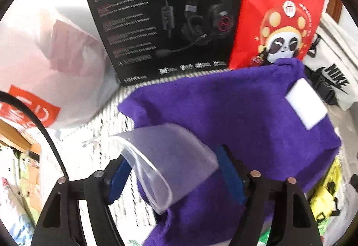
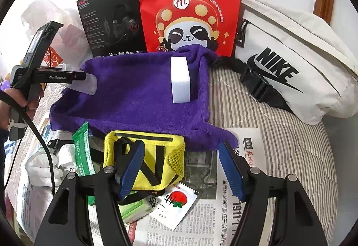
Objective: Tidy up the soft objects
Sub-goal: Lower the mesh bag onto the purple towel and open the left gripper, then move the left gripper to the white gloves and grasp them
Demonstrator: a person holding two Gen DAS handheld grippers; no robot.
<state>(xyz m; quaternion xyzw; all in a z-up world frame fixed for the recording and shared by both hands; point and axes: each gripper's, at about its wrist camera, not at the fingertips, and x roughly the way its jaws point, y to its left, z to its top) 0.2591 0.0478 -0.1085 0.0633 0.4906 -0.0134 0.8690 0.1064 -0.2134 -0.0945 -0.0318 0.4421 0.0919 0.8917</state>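
A purple towel (image 1: 223, 116) (image 2: 138, 93) lies spread on the striped bedding, with a white sponge block (image 1: 306, 103) (image 2: 180, 80) on its far right part. My left gripper (image 1: 176, 175) (image 2: 86, 76) hovers over the towel's left edge with its jaws wide apart. A curled clear plastic sleeve (image 1: 161, 156) (image 2: 86, 87) lies between them, leaning on the left finger and not pinched. My right gripper (image 2: 181, 145) stands open above a yellow mesh pouch (image 2: 165, 156) (image 1: 324, 192) at the towel's near edge, holding nothing.
A black headset box (image 1: 161, 22) (image 2: 111, 26) and a red panda bag (image 1: 279, 10) (image 2: 190, 4) stand behind the towel. A white Nike waist bag (image 2: 290, 71) lies to the right. Newspaper (image 2: 235, 201), a green packet (image 2: 82, 149), a tomato sachet (image 2: 176, 203) and white cloth (image 2: 44, 167) lie near.
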